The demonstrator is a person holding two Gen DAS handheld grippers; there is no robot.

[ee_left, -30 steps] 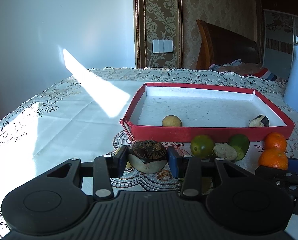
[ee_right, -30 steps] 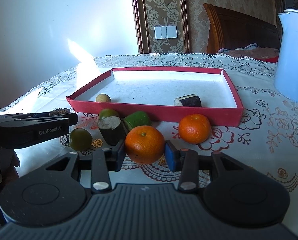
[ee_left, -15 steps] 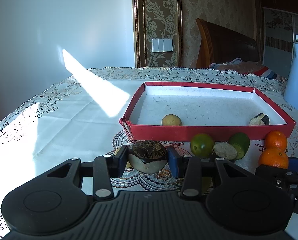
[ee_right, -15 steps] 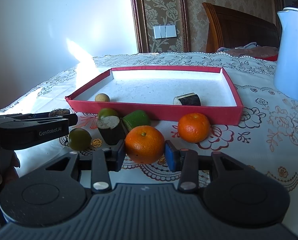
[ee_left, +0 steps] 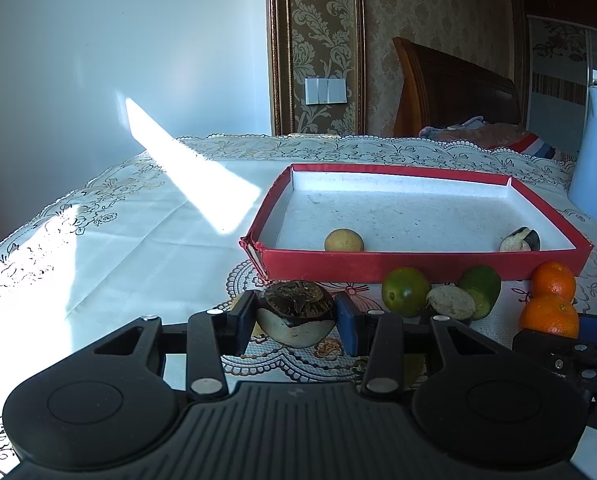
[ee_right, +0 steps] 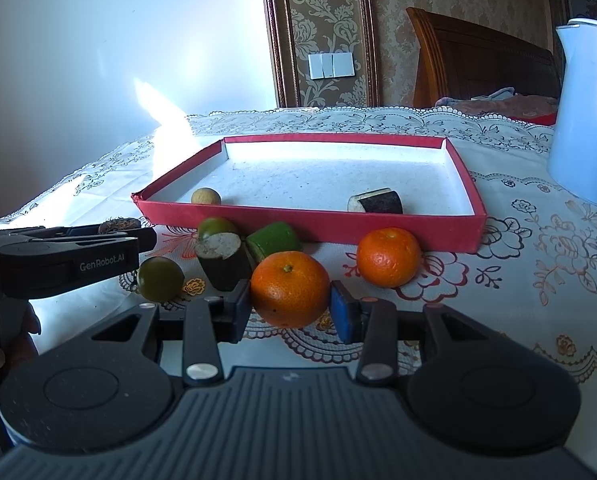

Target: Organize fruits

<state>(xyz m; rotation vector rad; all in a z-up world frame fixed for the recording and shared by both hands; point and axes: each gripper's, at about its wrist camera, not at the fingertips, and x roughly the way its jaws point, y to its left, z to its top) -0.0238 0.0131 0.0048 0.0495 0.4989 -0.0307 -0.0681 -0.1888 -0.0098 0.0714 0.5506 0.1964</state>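
The brown-capped fruit (ee_left: 296, 314) is sitting between the pads of the left gripper (ee_left: 296, 317), jaws closed against its sides, just in front of the red tray's (ee_left: 418, 271) near-left corner. The right gripper (ee_right: 291, 307) is likewise clamping an orange (ee_right: 290, 289) near the tray's front wall. Both fruits are round, so either may be slipping out or clipping the tray wall during the lift over it.
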